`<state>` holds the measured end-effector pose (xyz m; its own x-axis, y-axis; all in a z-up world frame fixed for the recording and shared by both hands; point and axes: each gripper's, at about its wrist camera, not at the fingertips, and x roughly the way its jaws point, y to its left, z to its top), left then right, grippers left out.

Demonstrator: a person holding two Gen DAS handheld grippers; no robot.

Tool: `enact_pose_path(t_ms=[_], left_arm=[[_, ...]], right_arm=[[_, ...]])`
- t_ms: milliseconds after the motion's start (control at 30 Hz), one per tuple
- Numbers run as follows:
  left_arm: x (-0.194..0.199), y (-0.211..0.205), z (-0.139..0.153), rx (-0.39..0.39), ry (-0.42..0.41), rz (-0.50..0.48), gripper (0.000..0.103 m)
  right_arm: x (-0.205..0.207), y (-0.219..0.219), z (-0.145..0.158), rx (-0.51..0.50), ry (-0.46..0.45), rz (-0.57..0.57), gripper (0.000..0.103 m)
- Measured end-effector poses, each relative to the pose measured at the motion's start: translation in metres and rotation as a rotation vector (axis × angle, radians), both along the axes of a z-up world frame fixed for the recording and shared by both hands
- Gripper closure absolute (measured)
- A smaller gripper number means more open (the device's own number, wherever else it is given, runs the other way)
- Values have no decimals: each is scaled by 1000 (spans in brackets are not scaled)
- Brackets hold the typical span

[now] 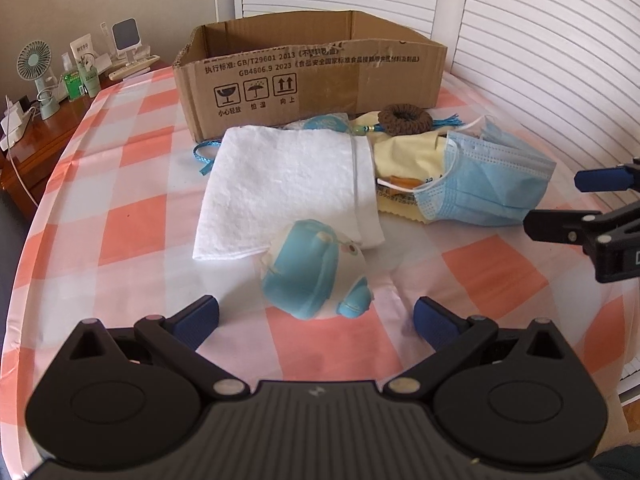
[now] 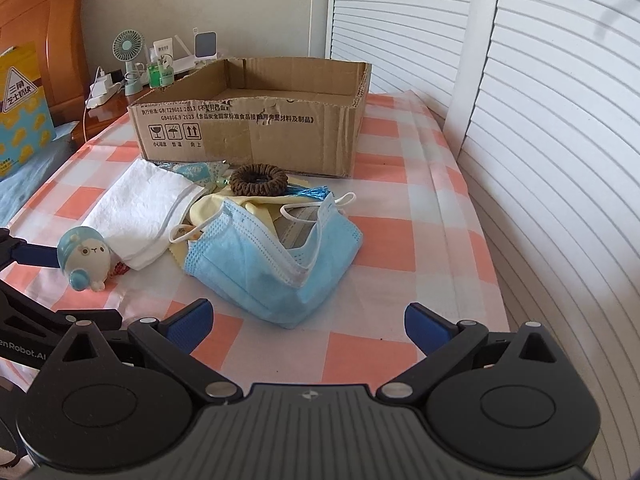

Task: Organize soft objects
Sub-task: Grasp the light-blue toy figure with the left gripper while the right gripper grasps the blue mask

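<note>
Both jaws stand wide apart, holding nothing: the left gripper [image 1: 316, 322] frames the toy [image 1: 314, 270] at 12 o'clock without touching it, and the right gripper [image 2: 308, 322] faces the mask [image 2: 264, 268]. The towel [image 1: 288, 184], yellow cloth [image 1: 408, 156] and scrunchie [image 1: 405, 119] lie heaped before the box [image 1: 312, 80] on the checked cloth [image 1: 120, 208].

Home bedroom, wooden headboard [image 2: 44, 32], nightstand [image 1: 36, 140], louvered doors [image 2: 520, 100]
</note>
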<state>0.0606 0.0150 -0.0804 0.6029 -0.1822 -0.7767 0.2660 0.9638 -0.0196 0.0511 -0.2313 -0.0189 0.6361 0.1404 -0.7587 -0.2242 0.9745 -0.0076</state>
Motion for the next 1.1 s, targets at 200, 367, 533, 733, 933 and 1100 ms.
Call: enact_pose_path(t_ms=[200,367,533,733,933,1100], left_arm=[[-6,4,-4,-16,-55,-17,0],[-12,7,-7,-31,-107,-38,0],[-9,7,-7,-29,-104,-60,0],[-8,7,4,4,-134,-45,1],[-7,1,14,21,-173,-110,10],[-1,0,10,1,-145,-119,32]], right_arm=[[8,-1,-21,6,44,8,0],[4,-1,-28,-9,15,31,0],[-5,-6,-33,7,-54,51,0],[-9,-6,-34,10,-75,49,0],[-11,-6,-35,11,-84,50,0],[-10,-7,-33,11,-83,55,0]])
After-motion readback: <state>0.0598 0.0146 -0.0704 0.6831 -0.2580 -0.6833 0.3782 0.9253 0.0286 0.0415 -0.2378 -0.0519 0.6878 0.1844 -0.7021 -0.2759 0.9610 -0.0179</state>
